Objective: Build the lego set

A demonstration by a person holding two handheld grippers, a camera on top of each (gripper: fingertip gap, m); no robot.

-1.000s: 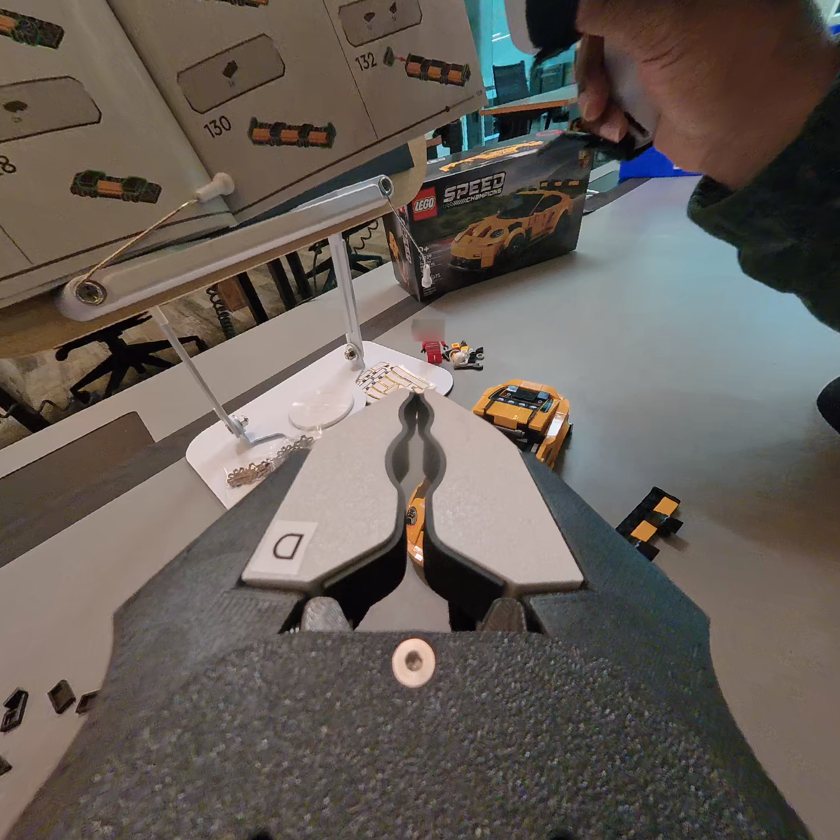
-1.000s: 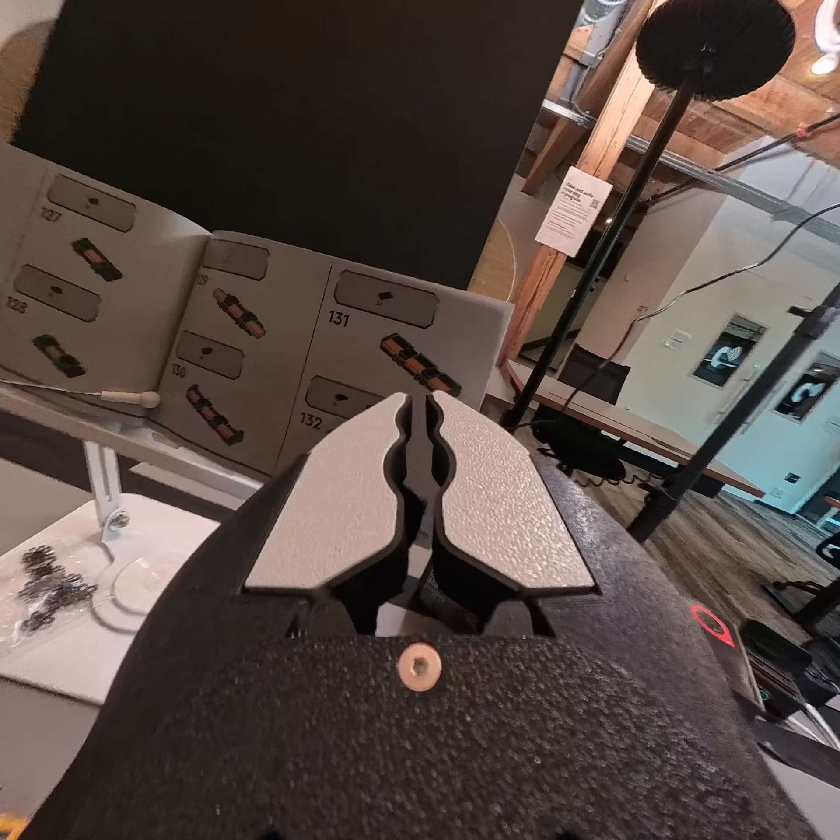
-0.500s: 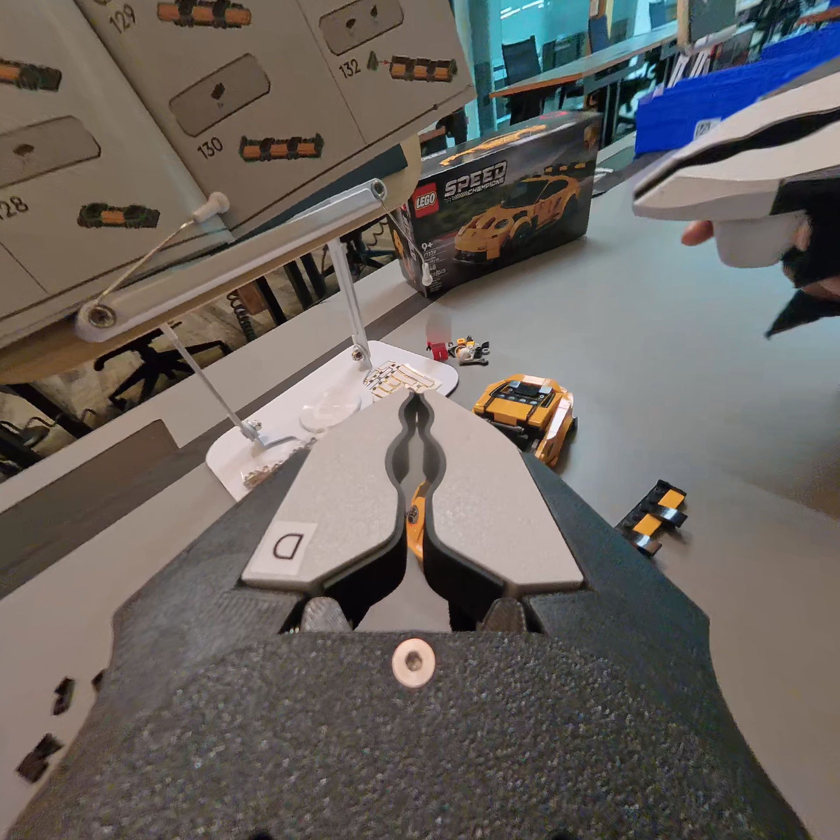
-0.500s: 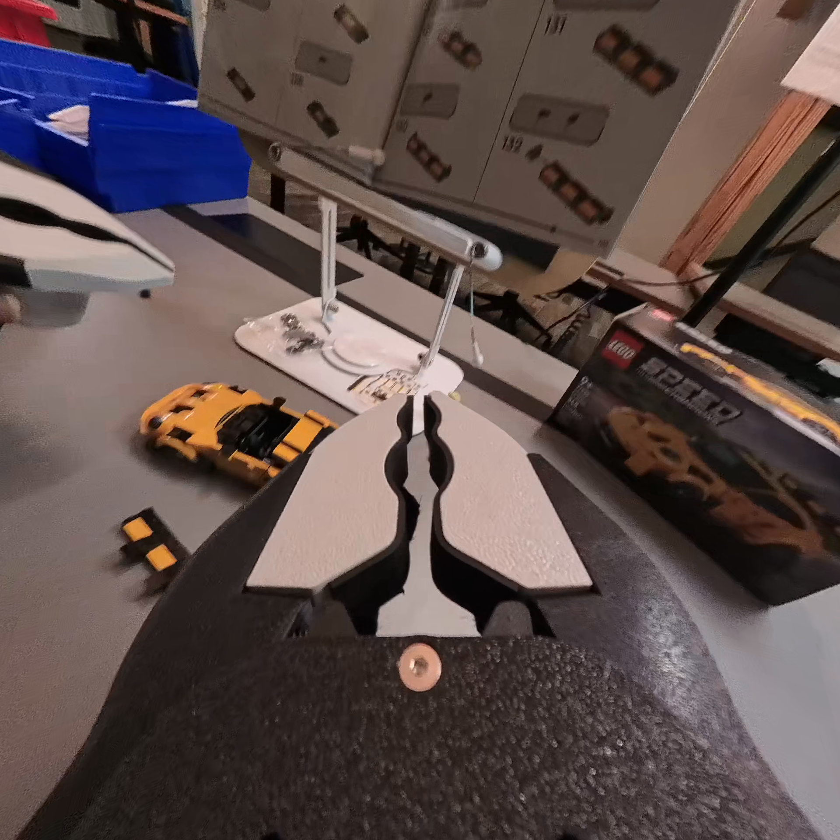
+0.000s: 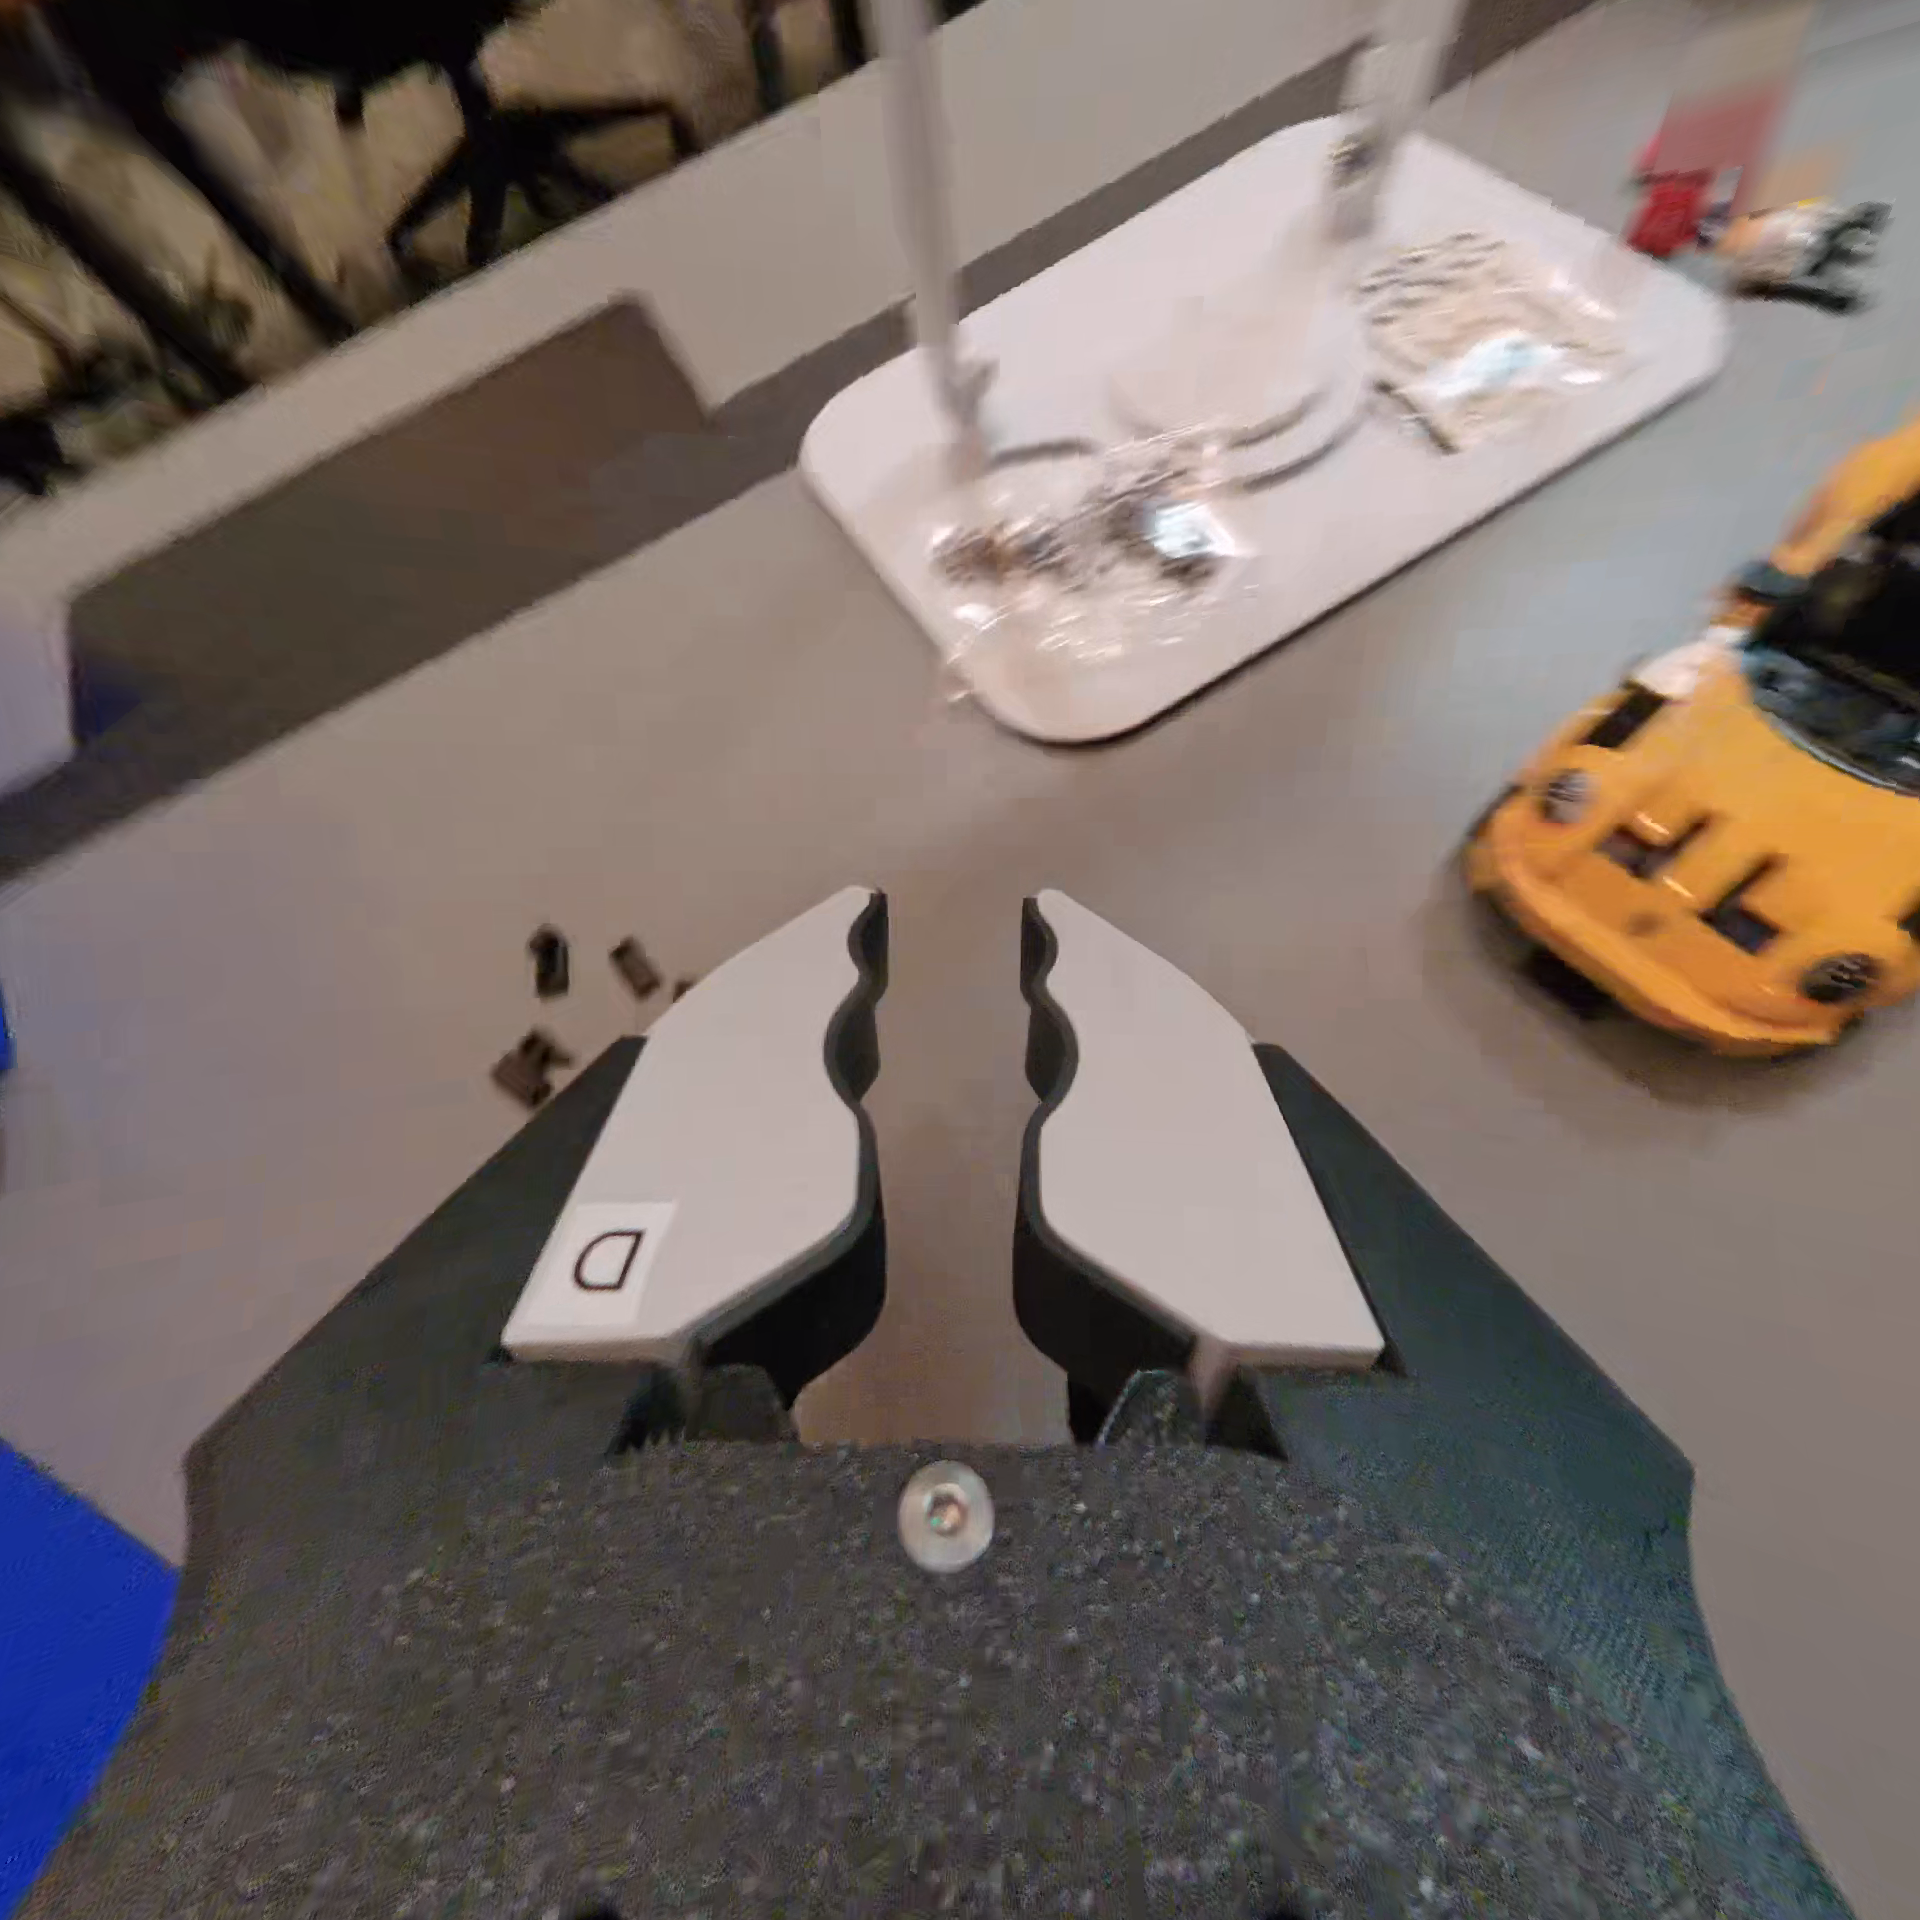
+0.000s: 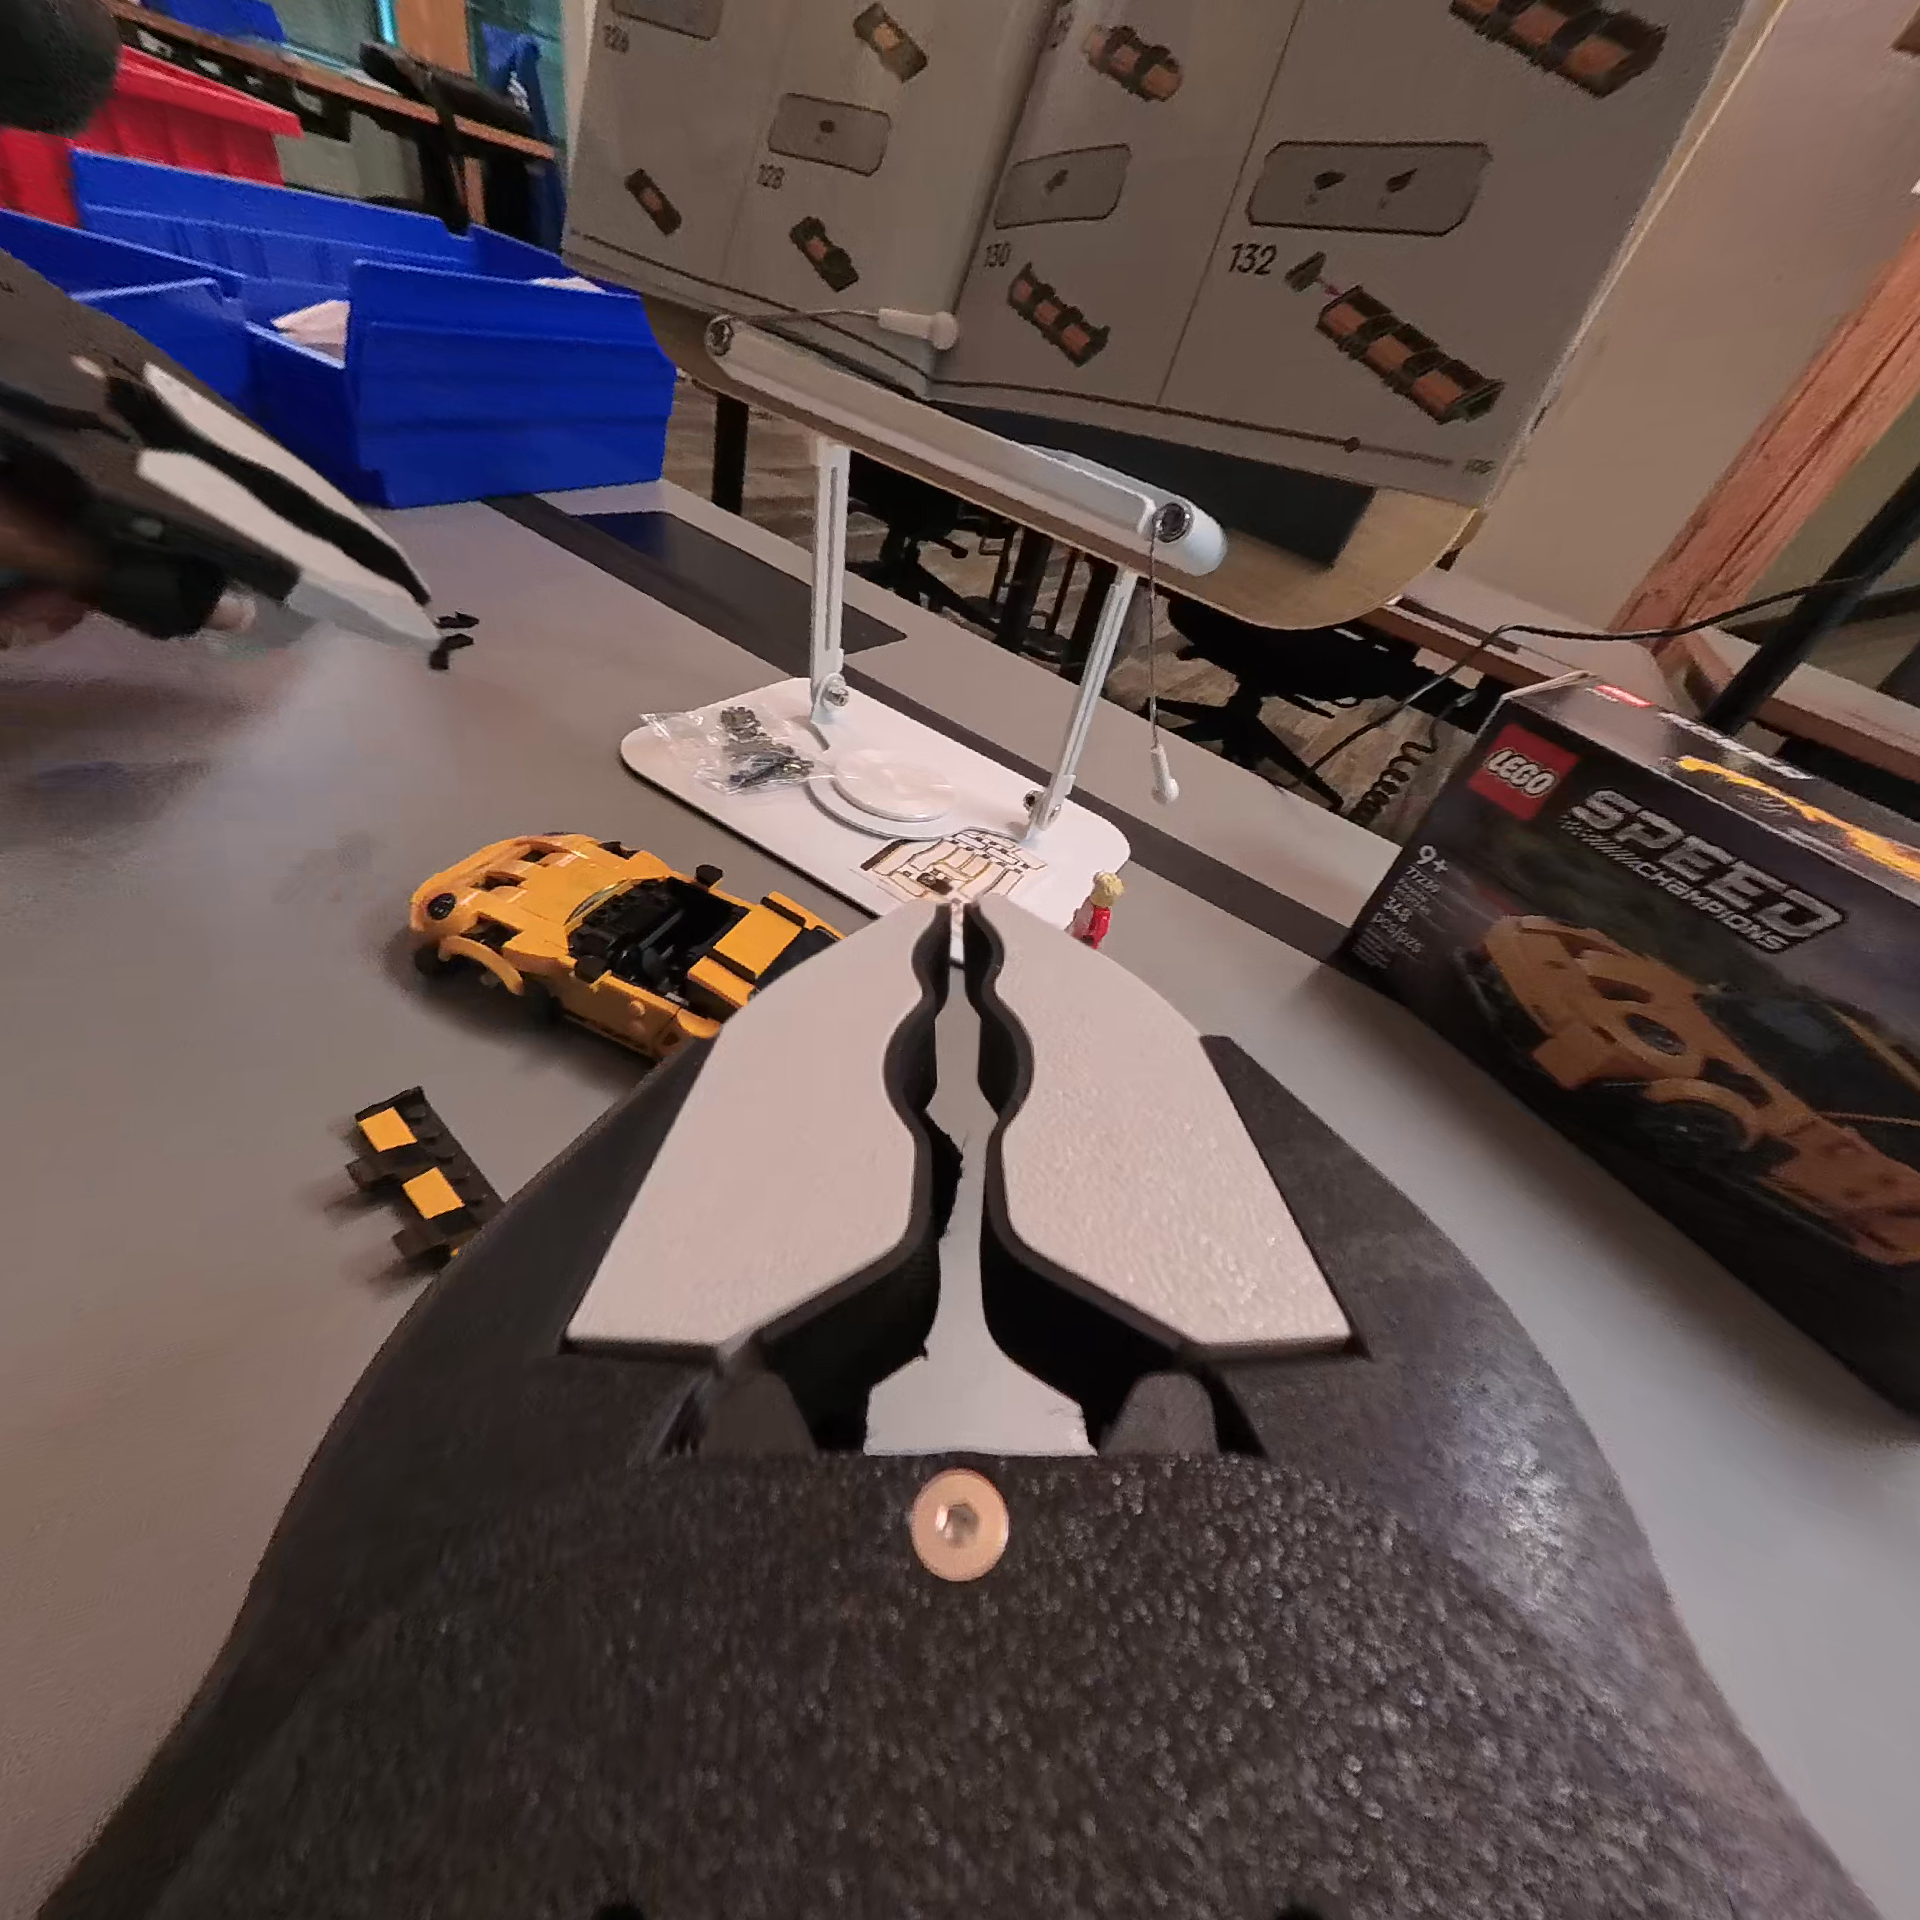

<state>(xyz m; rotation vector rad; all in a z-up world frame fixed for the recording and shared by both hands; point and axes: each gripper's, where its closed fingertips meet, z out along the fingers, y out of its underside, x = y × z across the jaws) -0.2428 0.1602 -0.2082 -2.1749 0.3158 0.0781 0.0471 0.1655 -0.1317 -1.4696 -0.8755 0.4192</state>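
Note:
A yellow lego car [image 6: 613, 961] stands on the grey table and shows at the right of the left wrist view [image 5: 1725, 914]. A black-and-yellow striped lego piece [image 6: 416, 1179] lies in front of it. Several small black pieces [image 5: 551, 997] lie left of my left gripper [image 5: 954, 914], which is open and empty just above the table. The same pieces [image 6: 452, 639] lie under the left gripper's tips [image 6: 343, 582] in the right wrist view. My right gripper [image 6: 956, 920] is shut and empty, above the table right of the car.
A white stand [image 6: 894, 800] holds the open instruction booklet [image 6: 1091, 197]; bags of small parts [image 5: 1081, 540] and a sticker sheet [image 6: 961, 862] lie on its base. A minifigure [image 6: 1096, 904] stands by it. The lego box [image 6: 1662, 997] is at right, blue bins [image 6: 436, 374] at back left. The left gripper's tips are roughly 30 cm from the right gripper's. It is some 15 cm from my right tips to the black-and-yellow striped lego piece [image 6: 416, 1179].
My left gripper has opened, dropped low and swung left toward the small black pieces. My right gripper has swung from the booklet down toward the table and stays shut.

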